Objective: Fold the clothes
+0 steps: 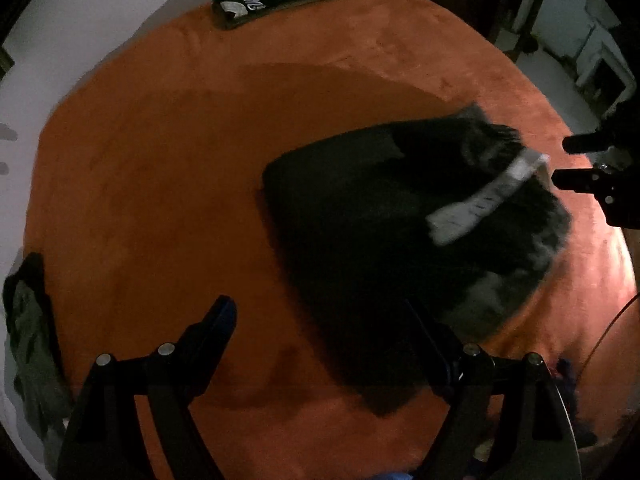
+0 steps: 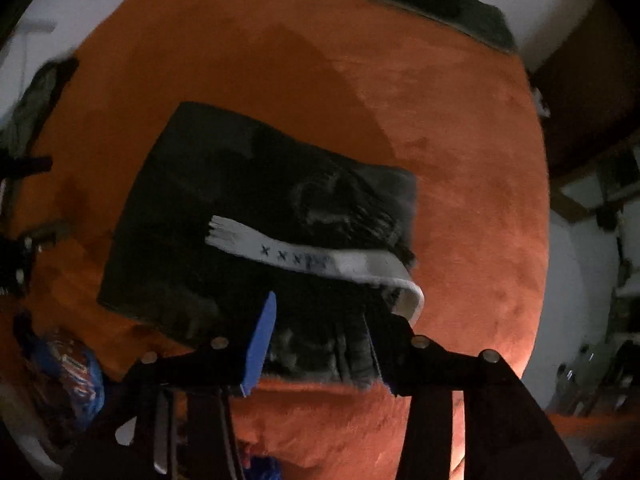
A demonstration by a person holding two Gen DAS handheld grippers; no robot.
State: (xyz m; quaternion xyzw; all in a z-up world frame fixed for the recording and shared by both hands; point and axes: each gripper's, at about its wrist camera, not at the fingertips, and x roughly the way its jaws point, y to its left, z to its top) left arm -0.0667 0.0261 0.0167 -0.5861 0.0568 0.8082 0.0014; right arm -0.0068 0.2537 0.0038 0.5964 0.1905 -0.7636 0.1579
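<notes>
1 dark garment (image 1: 360, 240) w/ white strap (image 2: 320, 260), 2 grippers, both fingers released

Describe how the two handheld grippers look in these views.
Both are black, with angled linkage arms joined by round silver pivot pins. The left gripper has dark fingers with a blue edge. The right gripper has bright blue pads on its fingers. No sleeves or hands are visible.
</notes>
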